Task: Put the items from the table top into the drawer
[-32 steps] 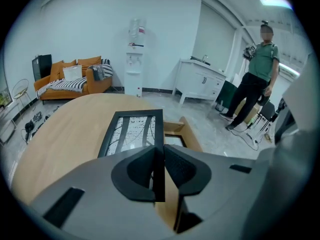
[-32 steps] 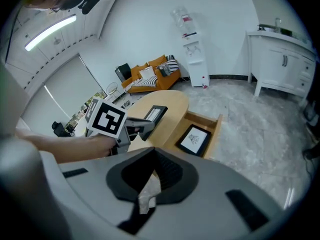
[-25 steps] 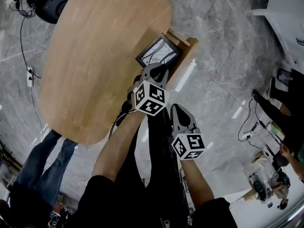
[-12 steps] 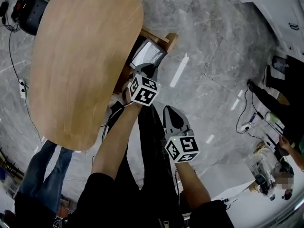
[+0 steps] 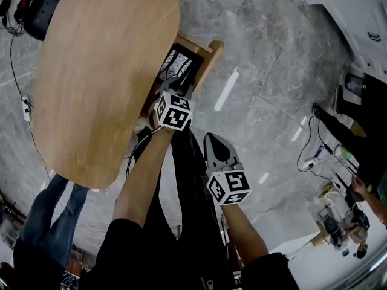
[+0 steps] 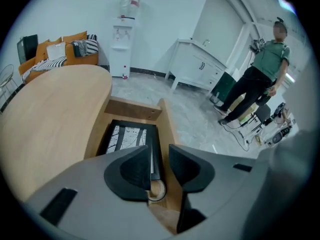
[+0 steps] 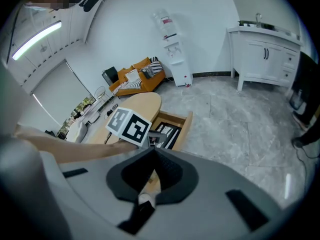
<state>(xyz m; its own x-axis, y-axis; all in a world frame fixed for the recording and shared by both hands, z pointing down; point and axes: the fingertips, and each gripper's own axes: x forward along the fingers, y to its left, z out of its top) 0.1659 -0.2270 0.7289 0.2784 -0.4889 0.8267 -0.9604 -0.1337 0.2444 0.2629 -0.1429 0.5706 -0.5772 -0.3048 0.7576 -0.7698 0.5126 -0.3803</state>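
- The surface is on the left. It is a wood top, and I see nothing on it in the head view.
- The drawer sticks out from its right side and is open.
- The frame lies flat in the drawer. Its long side runs away from the left gripper, the same way the drawer runs.
- A small round thing lies in the drawer at the near end of the frame. I cannot tell what it is.
- The left gripper hangs over the near end of the drawer and points down into it. Its jaws have just been opening and are now apart. The frame's near right edge shows in the gap between them, lower down. The pads do not press on it.
- The frame is just ahead of and below these jaws, so I think this hand only needs to pull straight back and up.
- The right gripper is farther right and well back from the drawer. Its jaws are together, with nothing held.
- The left hand is much nearer to the drawer.
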